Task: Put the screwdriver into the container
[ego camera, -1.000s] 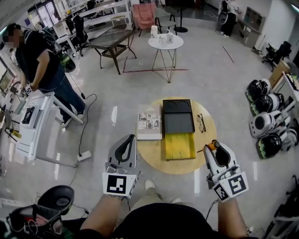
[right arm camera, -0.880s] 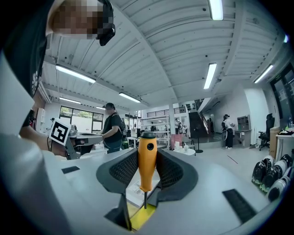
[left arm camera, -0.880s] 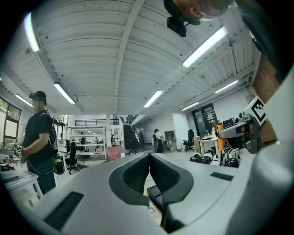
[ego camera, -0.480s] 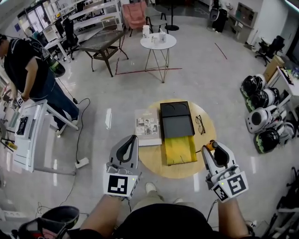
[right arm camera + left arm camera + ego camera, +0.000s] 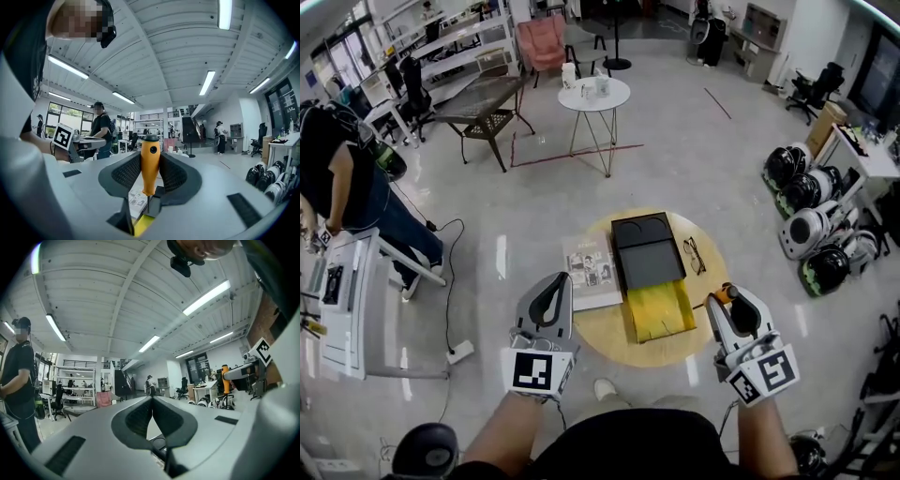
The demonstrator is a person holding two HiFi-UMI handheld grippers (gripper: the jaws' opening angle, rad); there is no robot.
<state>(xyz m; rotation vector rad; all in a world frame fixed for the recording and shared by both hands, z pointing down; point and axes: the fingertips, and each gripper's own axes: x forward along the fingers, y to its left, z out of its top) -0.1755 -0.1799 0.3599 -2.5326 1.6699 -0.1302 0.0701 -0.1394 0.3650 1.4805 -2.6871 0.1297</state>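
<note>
The right gripper [image 5: 724, 298] has its jaws closed on the orange handle of the screwdriver [image 5: 149, 161], near the edge of the round table [image 5: 602, 330], just right of the container [image 5: 645, 253], whose yellow part [image 5: 659, 309] is perhaps an open drawer. The left gripper [image 5: 152, 401] holds nothing, its jaws pressed together.

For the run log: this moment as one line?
left gripper: shut, empty | right gripper: shut on screwdriver | container: on round table, screwdriver not in

Screwdriver [image 5: 150, 164] shaft end hidden behind right gripper [image 5: 150, 176]; booklet [image 5: 592, 272] print too small.
</note>
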